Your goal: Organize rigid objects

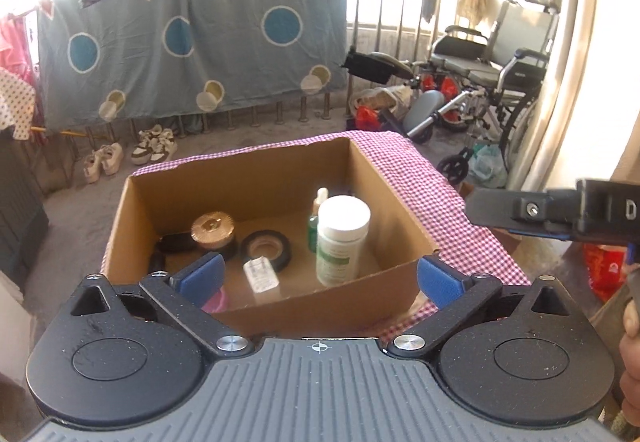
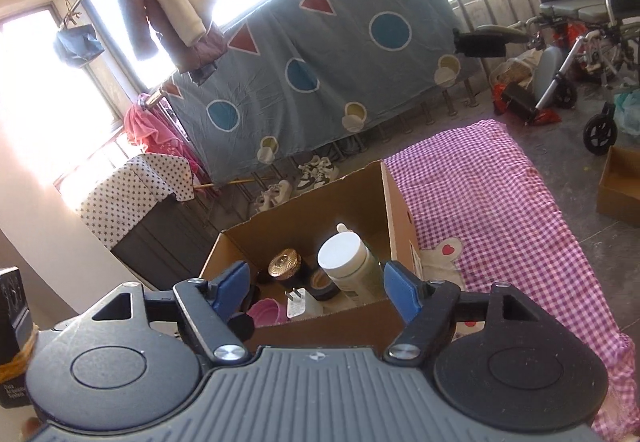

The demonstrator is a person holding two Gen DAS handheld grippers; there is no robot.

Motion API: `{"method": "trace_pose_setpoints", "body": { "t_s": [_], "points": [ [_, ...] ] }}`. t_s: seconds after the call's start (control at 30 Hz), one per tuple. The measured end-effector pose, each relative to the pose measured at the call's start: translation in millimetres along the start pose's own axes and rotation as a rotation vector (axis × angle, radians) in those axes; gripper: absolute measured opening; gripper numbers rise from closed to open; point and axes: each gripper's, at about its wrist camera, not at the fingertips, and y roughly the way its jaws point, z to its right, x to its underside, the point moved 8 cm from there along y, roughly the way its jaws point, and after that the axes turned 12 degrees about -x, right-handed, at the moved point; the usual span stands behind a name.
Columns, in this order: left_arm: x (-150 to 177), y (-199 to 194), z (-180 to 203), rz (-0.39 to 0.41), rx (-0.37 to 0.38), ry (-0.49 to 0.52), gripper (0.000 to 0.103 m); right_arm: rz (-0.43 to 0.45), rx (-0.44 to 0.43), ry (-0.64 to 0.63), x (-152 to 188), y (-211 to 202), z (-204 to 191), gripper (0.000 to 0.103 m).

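Both tongs, left (image 1: 318, 274) and right (image 2: 316, 288), wide open, empty; white bottle (image 1: 340, 240) upright in cardboard box (image 1: 240, 170).

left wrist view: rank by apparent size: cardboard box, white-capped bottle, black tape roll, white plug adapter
1. cardboard box
2. white-capped bottle
3. black tape roll
4. white plug adapter, though it lies nearer the camera than the roll.

A grey-blue sheet (image 1: 192, 42) with blue circles and red triangles hangs over a metal railing (image 1: 384, 2). White sneakers (image 1: 154, 144) stand on the floor below it. A wheelchair (image 1: 500, 58) stands at the right, and jackets (image 2: 168, 2) hang by the window
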Motion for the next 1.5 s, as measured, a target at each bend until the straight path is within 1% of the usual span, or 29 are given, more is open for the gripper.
{"method": "trace_pose_setpoints", "body": {
  "t_s": [0.07, 0.1, 0.13, 0.2, 0.27, 0.37, 0.53, 0.63, 0.7, 0.8, 0.97, 1.07, 1.17, 1.5],
  "points": [
    [3.1, -3.9, -7.7, 0.005, -0.023, -0.019, 0.103, -0.004, 0.014, -0.026, 6.1, -1.2, -8.2, 0.091],
    [4.9, -5.6, -11.6, 0.01, -0.034, -0.025, 0.103, -0.005, 0.019, -0.037, 9.0, -1.1, -11.4, 0.097],
    [6.9, -6.8, -15.4, 0.014, -0.047, -0.029, 0.103, -0.007, 0.027, -0.048, 11.1, -0.5, -14.4, 0.1],
    [10.7, -8.3, -23.9, 0.017, -0.065, -0.039, 0.103, -0.019, 0.044, -0.076, 15.8, 1.8, -20.1, 0.1],
    [16.6, -9.6, -33.8, 0.014, -0.085, -0.051, 0.103, -0.036, 0.072, -0.105, 19.5, 7.7, -24.2, 0.103],
    [22.2, -7.0, -41.7, 0.019, -0.123, -0.046, 0.103, -0.05, 0.117, -0.142, 24.0, 14.8, -27.3, 0.103],
    [31.1, -0.1, -50.7, -0.009, -0.157, -0.044, 0.103, -0.071, 0.179, -0.178, 29.0, 26.5, -28.9, 0.103],
    [32.2, 4.1, -58.9, -0.02, -0.198, -0.072, 0.103, -0.076, 0.234, -0.2, 30.9, 29.9, -25.7, 0.103],
    [33.2, 7.9, -63.4, -0.038, -0.214, -0.092, 0.103, -0.087, 0.252, -0.202, 32.4, 33.9, -24.0, 0.103],
    [36.8, 12.1, -69.6, -0.063, -0.224, -0.112, 0.103, -0.111, 0.258, -0.219, 36.6, 44.3, -24.9, 0.103],
    [34.5, 13.5, -74.8, -0.067, -0.249, -0.13, 0.103, -0.146, 0.263, -0.26, 39.8, 60.5, -28.1, 0.103],
    [32.3, 16.4, -76.7, -0.079, -0.249, -0.13, 0.103, -0.158, 0.273, -0.278, 40.9, 67.5, -29.6, 0.103],
    [33.8, 18.4, -76.7, -0.088, -0.259, -0.121, 0.103, -0.161, 0.284, -0.282, 42.0, 70.4, -28.5, 0.103],
    [33.4, 22.2, -75.3, -0.105, -0.256, -0.11, 0.103, -0.172, 0.296, -0.266, 41.6, 71.1, -23.4, 0.103]
  ]
}}
